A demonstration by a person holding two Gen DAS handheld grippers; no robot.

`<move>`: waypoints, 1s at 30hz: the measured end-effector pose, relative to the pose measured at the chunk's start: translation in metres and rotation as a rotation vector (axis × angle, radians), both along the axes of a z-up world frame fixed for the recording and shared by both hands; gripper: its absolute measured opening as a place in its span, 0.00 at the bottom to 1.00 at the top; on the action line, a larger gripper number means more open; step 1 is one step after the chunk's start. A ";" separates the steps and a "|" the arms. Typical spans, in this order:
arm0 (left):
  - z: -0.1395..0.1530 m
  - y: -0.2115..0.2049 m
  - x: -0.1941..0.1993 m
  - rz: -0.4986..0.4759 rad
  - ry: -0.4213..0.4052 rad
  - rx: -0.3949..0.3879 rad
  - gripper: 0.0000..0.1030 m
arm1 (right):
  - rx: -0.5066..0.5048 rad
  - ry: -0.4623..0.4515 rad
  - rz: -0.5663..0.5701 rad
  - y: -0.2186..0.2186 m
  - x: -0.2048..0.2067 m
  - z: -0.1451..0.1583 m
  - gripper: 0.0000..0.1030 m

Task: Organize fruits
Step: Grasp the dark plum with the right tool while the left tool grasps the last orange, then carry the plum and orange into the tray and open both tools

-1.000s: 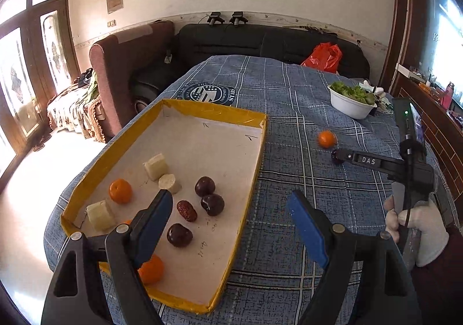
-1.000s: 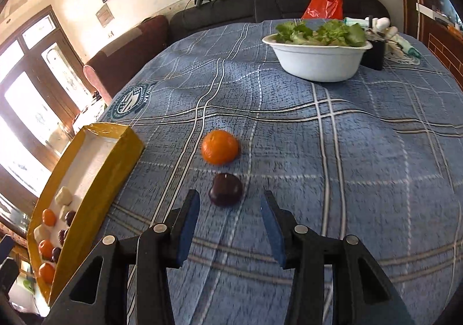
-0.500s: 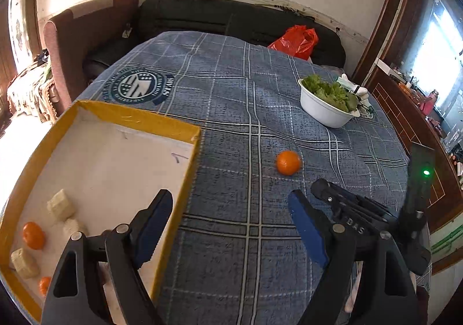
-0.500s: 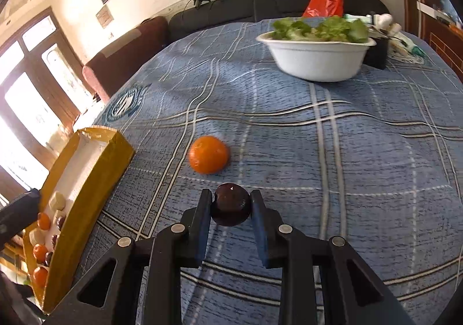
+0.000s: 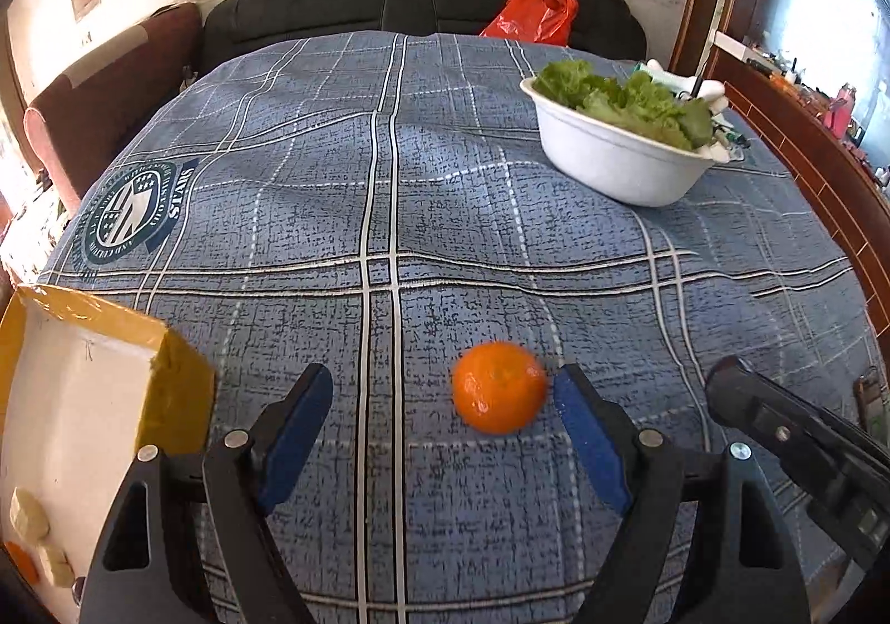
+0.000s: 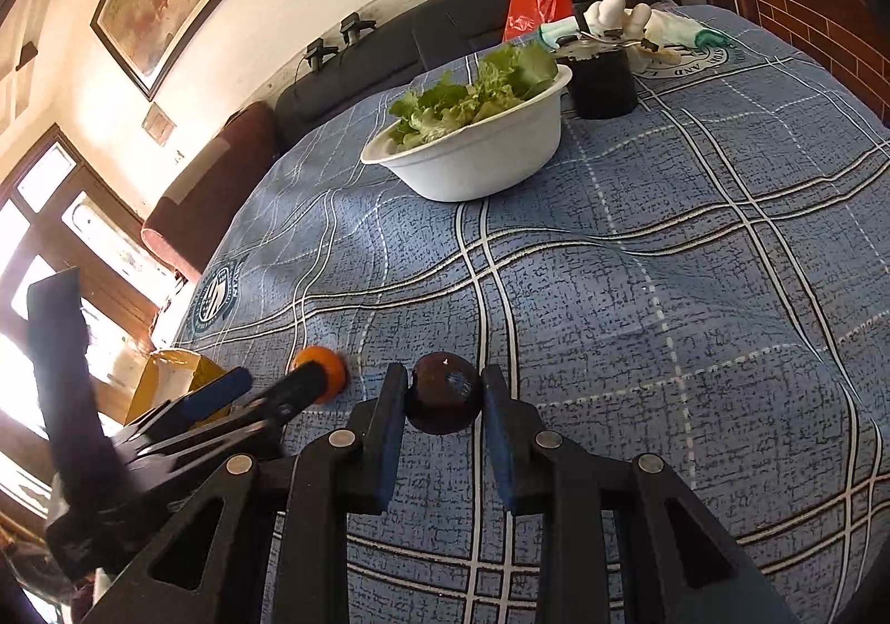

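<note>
An orange mandarin (image 5: 498,387) lies on the blue plaid cloth. My left gripper (image 5: 442,429) is open around it, and the fruit sits close to the right blue pad (image 5: 589,435). A dark round fruit (image 6: 443,393) is squeezed between the pads of my right gripper (image 6: 443,401), which is shut on it just above or on the cloth. In the right wrist view the mandarin (image 6: 328,368) is partly hidden behind the left gripper (image 6: 261,390). The yellow-rimmed tray (image 5: 178,390) stands at the left and holds pale fruit pieces (image 5: 28,513).
A white bowl (image 5: 617,168) of lettuce stands at the far right of the table, with a black cup (image 6: 603,79) and a red bag (image 5: 534,12) behind it. The right gripper's body (image 5: 790,446) lies close beside my left gripper. A sofa lines the far edge.
The left gripper swung right from over the tray to the mandarin, which now lies between its open fingers. The right gripper closed on the dark fruit and rolled, still holding it.
</note>
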State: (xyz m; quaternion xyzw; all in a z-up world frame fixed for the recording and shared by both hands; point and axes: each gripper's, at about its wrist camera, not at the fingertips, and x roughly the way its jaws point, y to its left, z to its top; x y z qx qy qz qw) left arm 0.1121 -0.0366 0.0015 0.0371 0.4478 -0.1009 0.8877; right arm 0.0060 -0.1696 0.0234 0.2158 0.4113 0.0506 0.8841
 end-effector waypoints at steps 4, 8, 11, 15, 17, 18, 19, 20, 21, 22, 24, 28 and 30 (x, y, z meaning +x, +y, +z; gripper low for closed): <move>-0.003 -0.001 -0.001 -0.031 0.021 -0.021 0.32 | -0.015 -0.008 0.011 0.008 0.000 0.002 0.28; 0.005 0.002 -0.012 -0.031 0.008 -0.021 0.33 | -0.040 -0.013 0.025 0.016 -0.001 0.001 0.28; 0.022 0.017 -0.029 -0.004 -0.016 -0.057 0.33 | -0.042 -0.019 0.039 0.022 -0.001 0.002 0.29; 0.054 0.053 -0.061 0.045 -0.057 -0.116 0.33 | -0.060 -0.048 0.065 0.031 -0.003 0.006 0.28; 0.070 0.080 -0.078 0.089 -0.079 -0.139 0.33 | -0.071 -0.061 0.079 0.036 -0.006 0.008 0.28; 0.076 0.092 -0.086 0.114 -0.088 -0.142 0.33 | -0.078 -0.065 0.086 0.038 -0.007 0.008 0.28; 0.082 0.108 -0.095 0.145 -0.099 -0.142 0.34 | -0.083 -0.068 0.092 0.040 -0.007 0.008 0.28; 0.086 0.124 -0.104 0.182 -0.111 -0.138 0.34 | -0.088 -0.070 0.099 0.043 -0.008 0.008 0.28; 0.088 0.141 -0.112 0.220 -0.120 -0.134 0.34 | -0.091 -0.073 0.106 0.046 -0.009 0.009 0.28; 0.089 0.154 -0.120 0.251 -0.123 -0.132 0.34 | -0.092 -0.077 0.113 0.049 -0.011 0.010 0.28; 0.086 0.183 -0.135 0.322 -0.127 -0.120 0.34 | -0.088 -0.087 0.135 0.058 -0.014 0.012 0.29; 0.071 0.223 -0.151 0.427 -0.116 -0.056 0.34 | -0.039 -0.075 0.204 0.086 -0.017 0.016 0.29; 0.060 0.239 -0.153 0.457 -0.094 -0.073 0.34 | -0.009 -0.062 0.278 0.111 -0.023 0.018 0.29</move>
